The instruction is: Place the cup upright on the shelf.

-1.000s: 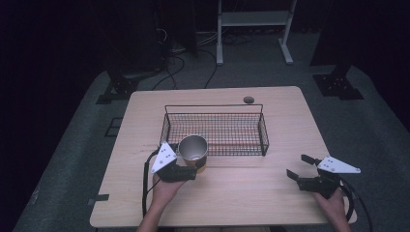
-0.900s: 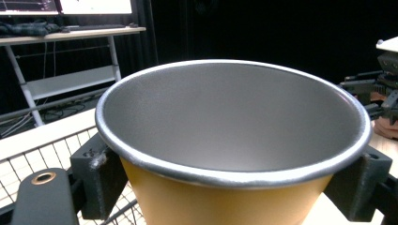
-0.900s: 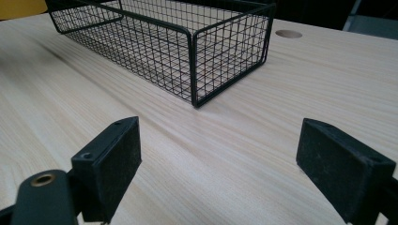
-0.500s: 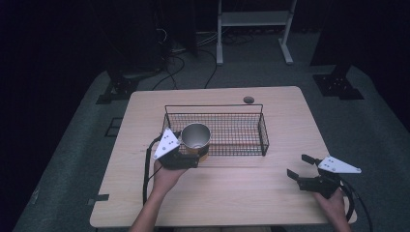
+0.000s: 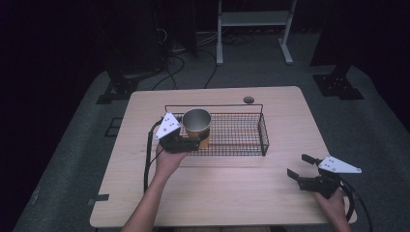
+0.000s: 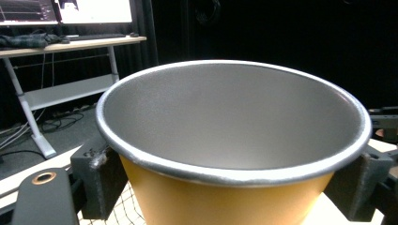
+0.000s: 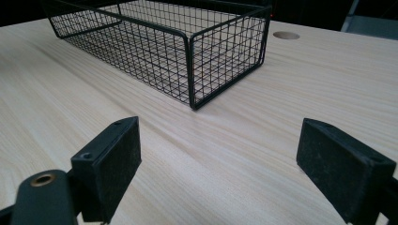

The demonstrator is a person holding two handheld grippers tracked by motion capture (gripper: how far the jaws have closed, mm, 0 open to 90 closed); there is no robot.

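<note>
My left gripper (image 5: 189,141) is shut on a yellow cup (image 5: 197,126) with a grey inside and a silvery rim, and holds it upright over the left end of the black wire basket (image 5: 241,140). In the left gripper view the cup (image 6: 225,154) stands close up, clamped between the two black jaws at its sides. My right gripper (image 5: 303,168) rests low over the table's front right part, open with nothing between its jaws. The right gripper view shows the basket (image 7: 197,51) ahead and to the left, and bare wood in front of the right gripper (image 7: 220,159).
The light wooden table (image 5: 232,193) has a round cable hole (image 5: 248,100) behind the basket. Beyond the table's far edge stand a white desk frame (image 5: 251,29) and dark stands, with cables on the grey floor.
My left gripper has carried the cup up and away from me, from the table in front of the basket to above its left end. The right gripper has stayed put.
</note>
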